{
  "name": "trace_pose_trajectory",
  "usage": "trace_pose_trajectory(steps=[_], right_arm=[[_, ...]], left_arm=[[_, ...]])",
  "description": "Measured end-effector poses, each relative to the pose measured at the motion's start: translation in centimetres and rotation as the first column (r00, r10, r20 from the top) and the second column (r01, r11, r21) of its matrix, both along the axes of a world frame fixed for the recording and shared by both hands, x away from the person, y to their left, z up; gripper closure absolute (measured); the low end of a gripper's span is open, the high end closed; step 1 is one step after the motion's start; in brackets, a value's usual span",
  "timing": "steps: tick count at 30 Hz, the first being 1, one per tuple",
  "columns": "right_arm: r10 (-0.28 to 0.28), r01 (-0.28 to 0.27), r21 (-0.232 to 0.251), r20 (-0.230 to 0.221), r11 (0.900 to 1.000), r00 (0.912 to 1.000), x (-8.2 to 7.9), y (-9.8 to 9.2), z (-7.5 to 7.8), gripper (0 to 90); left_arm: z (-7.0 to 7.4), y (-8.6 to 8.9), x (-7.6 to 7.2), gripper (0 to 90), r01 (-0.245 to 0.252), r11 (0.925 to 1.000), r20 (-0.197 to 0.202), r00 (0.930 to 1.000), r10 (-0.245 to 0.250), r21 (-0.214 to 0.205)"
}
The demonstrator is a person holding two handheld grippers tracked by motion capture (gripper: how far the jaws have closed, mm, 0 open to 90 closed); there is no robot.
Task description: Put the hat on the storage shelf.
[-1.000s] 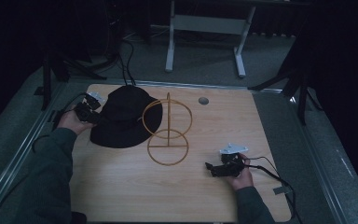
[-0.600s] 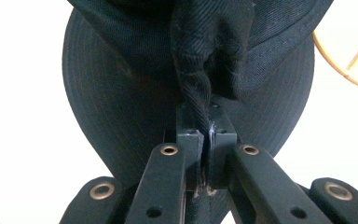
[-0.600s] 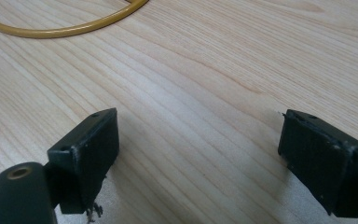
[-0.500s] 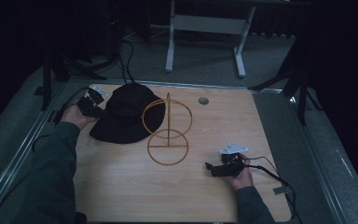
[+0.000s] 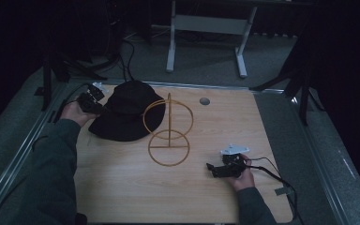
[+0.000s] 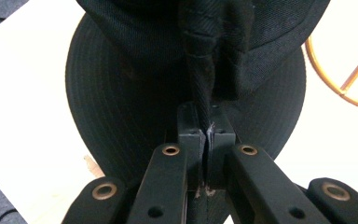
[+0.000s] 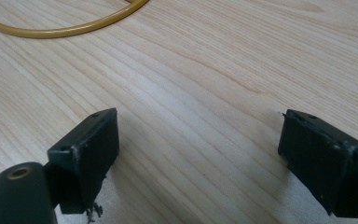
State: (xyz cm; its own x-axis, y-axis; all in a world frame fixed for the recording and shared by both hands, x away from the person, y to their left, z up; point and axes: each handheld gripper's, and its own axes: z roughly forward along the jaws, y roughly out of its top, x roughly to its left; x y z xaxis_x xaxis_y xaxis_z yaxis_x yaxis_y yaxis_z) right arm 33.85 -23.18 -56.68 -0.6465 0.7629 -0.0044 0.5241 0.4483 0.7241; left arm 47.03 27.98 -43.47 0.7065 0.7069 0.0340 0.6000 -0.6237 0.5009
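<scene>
A black brimmed hat point(image 5: 124, 112) rests at the table's far left, its left edge lifted. My left gripper point(image 5: 98, 104) is shut on a fold of the hat's fabric point(image 6: 200, 88), which hangs pinched between the jaws above the brim point(image 6: 121, 107). A yellow-brown wire stand point(image 5: 168, 131), an upright ring on a post over a flat ring base, stands mid-table just right of the hat. My right gripper point(image 5: 212, 169) lies low near the front right of the table, open, with bare wood between its fingers point(image 7: 91, 149). An arc of the stand's base ring point(image 7: 65, 29) lies beyond it.
The wooden table point(image 5: 122, 187) has a small round grommet point(image 5: 205, 101) near its far edge. A cable point(image 5: 272, 171) trails from the right gripper toward the right edge. A white metal frame point(image 5: 206, 28) and dark stands are on the floor behind.
My left gripper has moved up and toward the far left, lifting the hat's left edge with it. The right gripper has stayed put.
</scene>
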Motion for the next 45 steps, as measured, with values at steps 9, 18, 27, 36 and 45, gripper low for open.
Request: trace_pose_trajectory(steps=[9,18,27,36,45], right_arm=[[0.000,0.000,0.000,0.000,1.0000,1.0000,0.0,0.0,0.0,12.1],[0.000,0.000,0.000,0.000,1.0000,1.0000,0.0,0.0,0.0,12.1],[0.000,0.000,0.000,0.000,1.0000,1.0000,0.0,0.0,0.0,12.1],[0.001,-0.001,0.000,0.001,1.0000,1.0000,0.0,0.0,0.0,12.1],[0.001,-0.001,-0.001,0.001,1.0000,1.0000,0.0,0.0,0.0,12.2]], left_arm=[[1.1,-0.1,0.0,88.6,-0.011,0.9999,0.030,0.9995,0.011,-0.004],[1.9,0.0,-0.1,88.6,-0.016,0.9999,0.047,0.9988,0.016,-0.006],[2.9,0.1,-0.1,88.6,-0.017,0.9996,0.067,0.9976,0.019,-0.021],[3.9,0.0,-0.1,88.6,-0.014,0.9995,0.082,0.9965,0.016,-0.028],[5.0,0.3,-0.3,88.5,-0.013,0.9983,0.103,0.9945,0.019,-0.057]])
